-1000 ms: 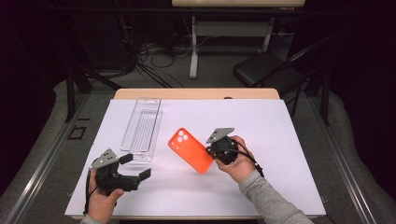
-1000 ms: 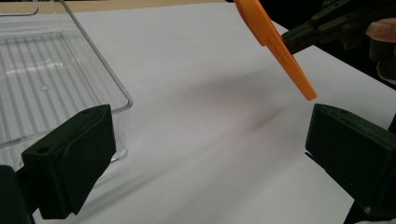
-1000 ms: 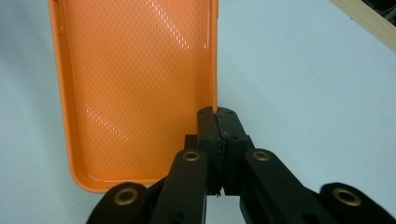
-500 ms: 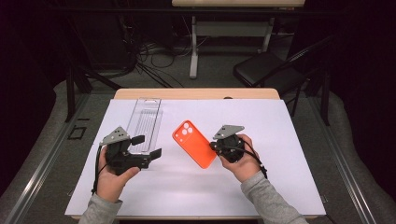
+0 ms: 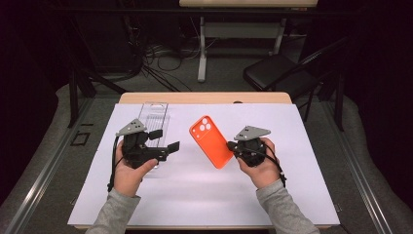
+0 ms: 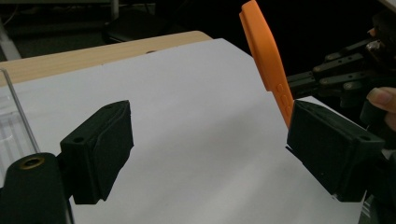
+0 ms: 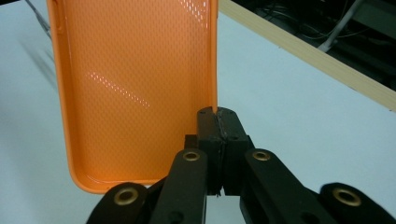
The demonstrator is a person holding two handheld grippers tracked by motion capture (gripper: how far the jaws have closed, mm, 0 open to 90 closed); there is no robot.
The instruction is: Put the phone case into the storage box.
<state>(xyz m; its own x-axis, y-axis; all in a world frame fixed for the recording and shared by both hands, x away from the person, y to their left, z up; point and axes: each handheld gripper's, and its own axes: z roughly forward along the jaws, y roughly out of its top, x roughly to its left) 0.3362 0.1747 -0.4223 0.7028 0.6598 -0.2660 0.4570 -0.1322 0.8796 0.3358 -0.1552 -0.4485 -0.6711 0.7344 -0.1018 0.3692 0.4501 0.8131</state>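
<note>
An orange phone case [image 5: 210, 141] hangs tilted above the white sheet, its camera cut-out toward the far side. My right gripper [image 5: 230, 146] is shut on the case's long right edge; in the right gripper view the jaws [image 7: 218, 121] pinch the rim and the case's textured inside [image 7: 130, 84] faces the camera. My left gripper [image 5: 165, 139] is held above the sheet to the case's left and points toward it. Its jaws have just been closing a little but stand wide apart, with nothing between them [image 6: 210, 149]. The case's edge [image 6: 264, 51] shows beyond the right jaw.
A clear plastic tray [image 5: 153, 114] lies on the sheet at the far left, partly under my left gripper. The white sheet [image 5: 292, 146] covers most of the wooden table [image 5: 204, 97]. A black chair [image 5: 277, 73] and cables are on the floor beyond.
My left gripper has risen and moved away from the table's near edge, toward the tray. The right gripper has lifted the orange case slightly up and farther back.
</note>
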